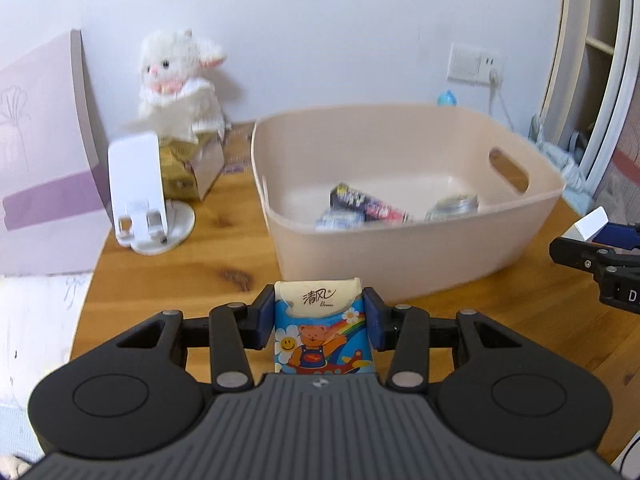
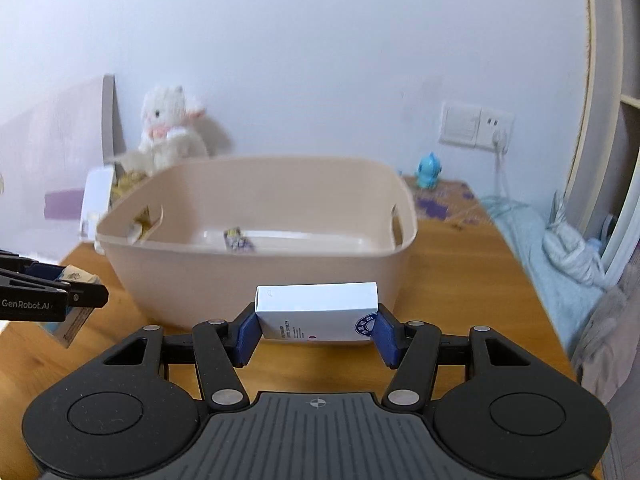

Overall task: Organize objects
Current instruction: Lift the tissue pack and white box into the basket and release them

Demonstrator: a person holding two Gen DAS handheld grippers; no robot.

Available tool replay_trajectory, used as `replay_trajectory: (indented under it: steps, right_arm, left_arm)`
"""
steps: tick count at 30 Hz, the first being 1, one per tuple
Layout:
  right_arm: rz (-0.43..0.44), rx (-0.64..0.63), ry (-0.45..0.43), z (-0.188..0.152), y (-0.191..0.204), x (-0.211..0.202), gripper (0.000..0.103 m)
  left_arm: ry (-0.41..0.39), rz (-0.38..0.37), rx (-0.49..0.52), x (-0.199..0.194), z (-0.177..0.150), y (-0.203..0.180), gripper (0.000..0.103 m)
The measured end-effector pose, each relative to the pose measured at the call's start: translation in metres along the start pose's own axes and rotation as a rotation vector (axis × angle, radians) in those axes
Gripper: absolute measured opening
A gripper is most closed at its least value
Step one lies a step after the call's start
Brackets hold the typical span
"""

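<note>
My left gripper [image 1: 320,320] is shut on a tissue pack [image 1: 322,328] with a cartoon bear, held above the wooden table in front of the beige plastic basket [image 1: 400,248]. My right gripper [image 2: 316,326] is shut on a white box [image 2: 316,312] with blue print, held just before the same basket [image 2: 256,276]. The basket holds a dark printed packet [image 1: 360,200], a small blue-white packet [image 1: 340,222] and a round tin [image 1: 454,205]. The right gripper with its box shows at the right edge of the left wrist view [image 1: 592,256]. The left gripper shows at the left edge of the right wrist view [image 2: 52,296].
A white phone stand [image 1: 140,196] and a white plush rabbit [image 1: 180,84] on a gold box [image 1: 188,168] stand at the back left. A lilac board [image 1: 44,152] leans on the wall. A small blue figure [image 2: 429,170] and a plugged wall socket [image 2: 476,124] are back right. Bedding [image 2: 560,256] lies right of the table.
</note>
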State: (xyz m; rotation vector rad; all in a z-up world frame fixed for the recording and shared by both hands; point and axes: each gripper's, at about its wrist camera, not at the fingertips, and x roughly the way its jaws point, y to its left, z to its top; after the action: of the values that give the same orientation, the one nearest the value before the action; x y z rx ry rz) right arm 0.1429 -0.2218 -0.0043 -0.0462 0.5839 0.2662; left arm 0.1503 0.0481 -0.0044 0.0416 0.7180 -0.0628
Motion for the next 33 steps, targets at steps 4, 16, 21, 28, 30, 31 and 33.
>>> replay_trajectory:
  steps: [4,16,21,28,30,31,33]
  right_arm:
    - [-0.002,0.007,-0.053,0.019,-0.004,-0.008,0.056]
    - [-0.027,0.021,-0.137,0.077,-0.021,0.008,0.056]
    - [-0.033,0.012,-0.106,0.089,-0.022,0.035,0.056]
    - [-0.035,-0.04,0.023,0.09,-0.01,0.083,0.056]
    - [-0.031,-0.037,0.058,0.088,-0.01,0.095,0.056]
    - [-0.026,-0.037,0.081,0.087,-0.009,0.101,0.056]
    - [-0.015,-0.038,0.132,0.084,-0.007,0.112,0.056]
  left_arm:
    - [-0.051,-0.014,-0.002,-0.015,0.018,-0.001,0.047]
    - [-0.126,0.008,0.051,0.005,0.085,-0.015,0.047]
    - [-0.074,0.023,0.074,0.042,0.101,-0.024,0.047]
    - [0.049,0.05,0.105,0.099,0.106,-0.033,0.047]
    - [0.089,0.061,0.116,0.113,0.104,-0.034,0.047]
    - [0.103,0.063,0.115,0.118,0.103,-0.034,0.047]
    - [0.131,0.054,0.11,0.125,0.1,-0.033,0.047]
